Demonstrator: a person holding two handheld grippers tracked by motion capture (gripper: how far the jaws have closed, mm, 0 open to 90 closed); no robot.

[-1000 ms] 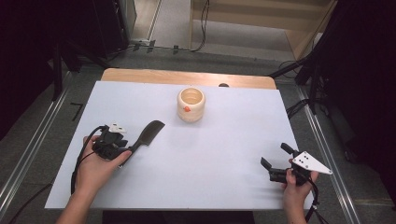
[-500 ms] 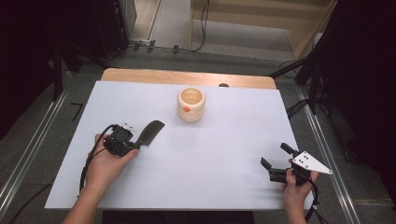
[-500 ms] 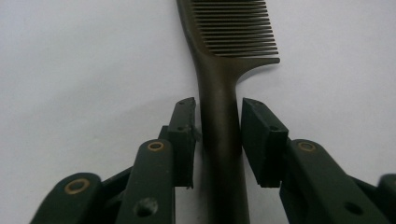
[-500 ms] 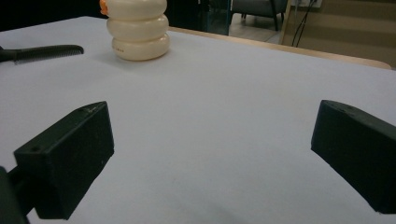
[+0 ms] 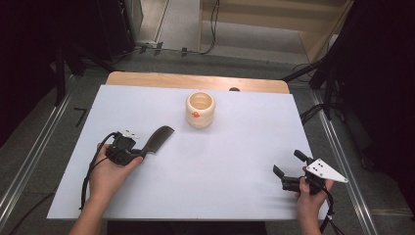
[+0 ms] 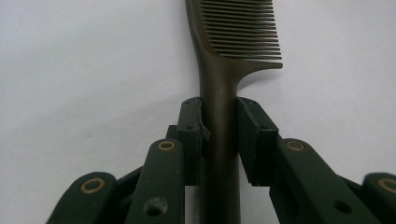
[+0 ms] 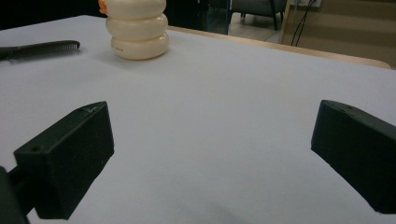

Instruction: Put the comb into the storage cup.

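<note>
Now the left gripper (image 6: 219, 140), jaws just closing, clamps the comb (image 5: 157, 140) handle at the table's (image 5: 235, 196) nine o'clock; next, probably lift it toward the cup (image 5: 200, 109) at twelve. Right gripper (image 5: 289, 170) rests wide open, empty.

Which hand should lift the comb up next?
Left, probably. The left hand-held gripper already has its jaws around the comb handle, just closing on it. The right hand-held gripper sits open, far across the table.
</note>
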